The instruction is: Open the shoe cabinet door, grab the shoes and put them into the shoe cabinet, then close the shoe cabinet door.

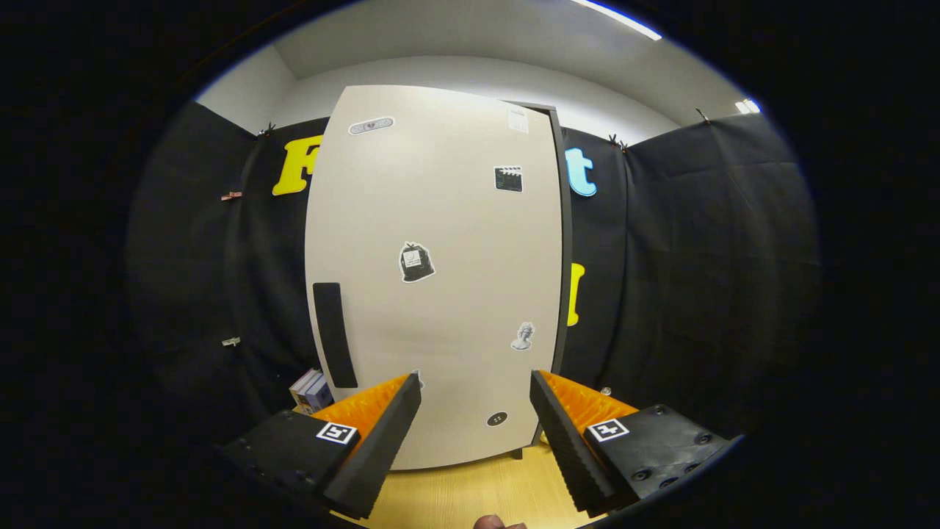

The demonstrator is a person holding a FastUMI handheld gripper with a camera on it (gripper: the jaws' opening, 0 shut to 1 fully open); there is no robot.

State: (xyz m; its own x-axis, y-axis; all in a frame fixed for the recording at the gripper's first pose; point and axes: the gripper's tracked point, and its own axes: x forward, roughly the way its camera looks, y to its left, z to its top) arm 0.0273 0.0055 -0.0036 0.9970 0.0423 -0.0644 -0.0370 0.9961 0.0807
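The shoe cabinet door (433, 272) stands shut at twelve o'clock beyond the spread, empty fingers of the gripper (476, 411) (door shut suits either an early or late stage); its dark handle strip (335, 335) sits at ten o'clock.

The claw (476, 397) is spread wide with nothing between its fingers (382, 433). Just ahead stands the cabinet (433, 272), its pale door closed and facing the claw. A dark handle strip (335, 335) runs upright on the door, ahead and left of the left finger. Several stickers (416, 262) dot the door. Books (311, 391) stand by the cabinet's foot, beyond the left finger. The wood floor (477, 492) shows between the fingers.
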